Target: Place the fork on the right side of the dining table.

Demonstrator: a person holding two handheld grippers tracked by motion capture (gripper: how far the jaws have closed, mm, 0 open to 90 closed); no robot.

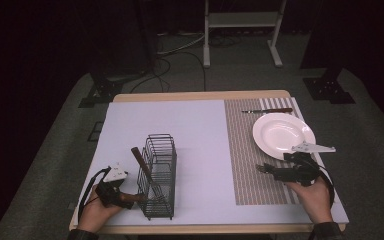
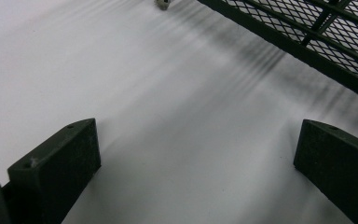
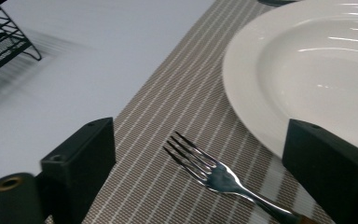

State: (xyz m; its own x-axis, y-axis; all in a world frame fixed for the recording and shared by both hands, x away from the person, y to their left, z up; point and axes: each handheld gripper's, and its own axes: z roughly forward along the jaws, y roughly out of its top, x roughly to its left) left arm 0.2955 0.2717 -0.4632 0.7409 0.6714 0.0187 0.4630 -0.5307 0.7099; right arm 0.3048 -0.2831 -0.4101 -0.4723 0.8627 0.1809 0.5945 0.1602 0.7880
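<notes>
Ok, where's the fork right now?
The fork lies on the striped placemat between the right gripper's open jaws, beside the white plate.

The person's left hand held the black two-jaw left gripper low at the near left, jaws spread wide. The right hand held the black two-jaw right gripper pointing left, its jaws likewise wide apart.

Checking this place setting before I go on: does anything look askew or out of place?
Mostly tidy. The fork lies slanted on the striped mat beside the plate, between the open right tongs. A brown-handled utensil leans tilted in the wire caddy.
</notes>
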